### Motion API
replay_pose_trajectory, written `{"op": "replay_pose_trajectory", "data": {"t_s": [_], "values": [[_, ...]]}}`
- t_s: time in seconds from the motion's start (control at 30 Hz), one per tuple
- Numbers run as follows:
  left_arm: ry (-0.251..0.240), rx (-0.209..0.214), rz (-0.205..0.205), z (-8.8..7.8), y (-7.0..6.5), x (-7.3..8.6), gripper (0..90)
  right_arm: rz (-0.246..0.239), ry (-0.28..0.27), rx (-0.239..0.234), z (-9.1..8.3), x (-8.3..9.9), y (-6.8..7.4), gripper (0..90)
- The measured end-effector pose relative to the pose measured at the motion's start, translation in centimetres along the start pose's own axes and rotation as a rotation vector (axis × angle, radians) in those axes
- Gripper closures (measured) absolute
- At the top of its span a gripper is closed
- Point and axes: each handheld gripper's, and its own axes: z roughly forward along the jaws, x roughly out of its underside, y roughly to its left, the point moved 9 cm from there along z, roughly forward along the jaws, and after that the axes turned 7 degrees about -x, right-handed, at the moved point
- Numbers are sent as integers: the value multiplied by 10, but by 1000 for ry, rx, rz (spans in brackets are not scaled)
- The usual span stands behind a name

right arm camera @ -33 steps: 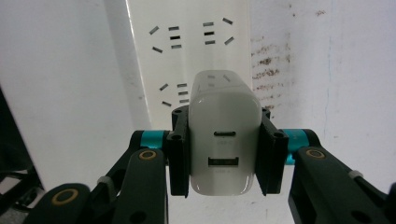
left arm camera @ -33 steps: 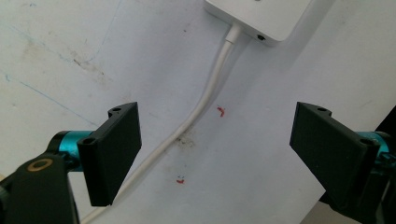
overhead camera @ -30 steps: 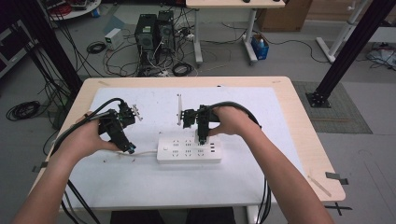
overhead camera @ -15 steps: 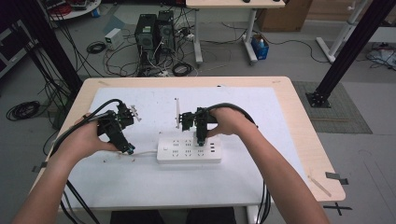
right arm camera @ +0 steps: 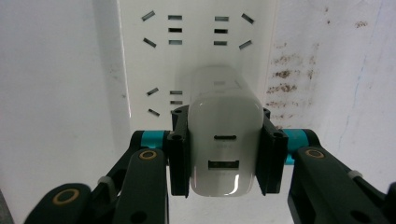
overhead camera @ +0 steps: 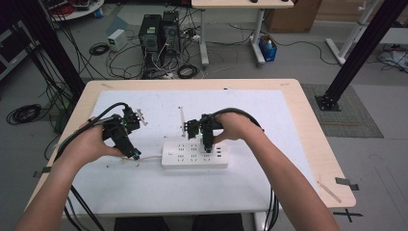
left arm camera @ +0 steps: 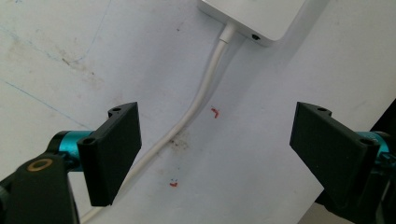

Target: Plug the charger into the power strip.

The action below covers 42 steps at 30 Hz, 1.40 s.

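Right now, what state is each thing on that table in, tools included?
Left tool: open, jaws wide apart over the cord, holding nothing.
Right tool: shut on the white charger.
White charger: gripped on both sides, held over the power strip; whether it is plugged in cannot be told.
Power strip: flat on the table.
Cord: lying loose, curved.

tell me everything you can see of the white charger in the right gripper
The white charger is a glossy, rounded plastic block with two ports on its facing end, one a slim oval, the other wider and rectangular. The right gripper clamps its two sides. It sits over the white power strip; its prongs are hidden.
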Motion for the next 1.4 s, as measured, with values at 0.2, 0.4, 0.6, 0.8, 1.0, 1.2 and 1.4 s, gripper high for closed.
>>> {"op": "replay_pose_trajectory", "data": {"t_s": [0.2, 0.4, 0.6, 0.8, 1.0, 1.2, 1.4], "values": [[4, 0, -7, 2, 3, 2, 166, -9, -22, 7, 1, 1, 1, 633], [-2, 4, -10, 5, 2, 0, 166, -6, -56, 18, 6, -2, 1, 633], [-8, 4, 3, 3, 1, -4, 166, 9, -94, 0, 7, -2, -2, 605], [-17, -18, 16, -4, 6, -6, 166, 283, -288, 10, -37, 21, -7, 276], [-22, -34, 17, -4, 13, -12, 166, 649, -276, 52, -58, 96, -4, 224], [-4, -23, 20, 2, 14, -18, 166, 937, -222, 52, -60, 164, 6, 223], [2, -22, 21, 2, 16, -23, 166, 1049, -246, 19, -64, 191, 14, 223]]}}
